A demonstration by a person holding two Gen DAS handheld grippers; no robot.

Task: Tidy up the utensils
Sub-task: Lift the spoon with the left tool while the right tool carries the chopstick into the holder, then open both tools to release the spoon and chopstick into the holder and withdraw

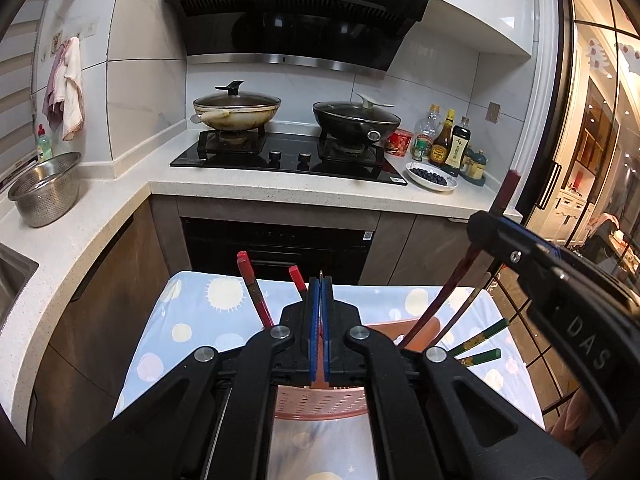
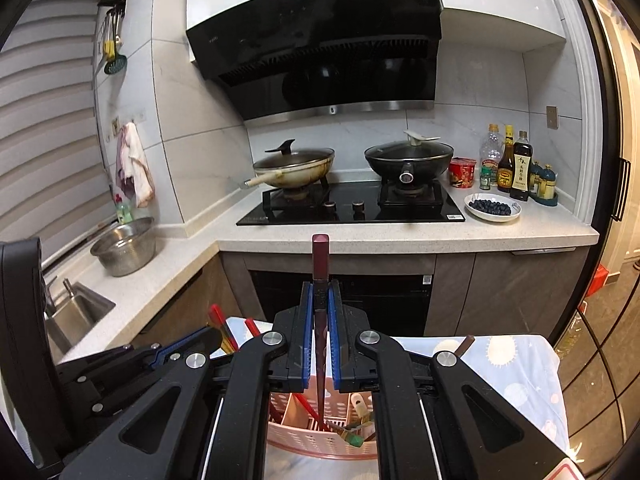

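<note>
A pink slotted utensil basket [image 1: 320,402] [image 2: 320,436] stands on a table with a sun-print cloth [image 1: 192,320]. Red chopsticks [image 1: 252,288] and green-ended chopsticks [image 1: 480,336] stick out of it. My left gripper [image 1: 320,284] is shut just above the basket, with a thin sliver between its blue pads; I cannot tell what it is. My right gripper [image 2: 321,292] is shut on a dark red chopstick [image 2: 321,256], upright, its lower end inside the basket. The right gripper also shows in the left wrist view [image 1: 486,220], holding that chopstick [image 1: 506,192].
Behind the table is a counter [image 2: 400,242] with a gas hob, two lidded woks [image 2: 296,166] [image 2: 408,158], sauce bottles [image 2: 508,160] and a plate of blueberries [image 2: 492,208]. A steel colander [image 1: 46,188] and a sink [image 2: 76,312] lie to the left. A glass door is at the right.
</note>
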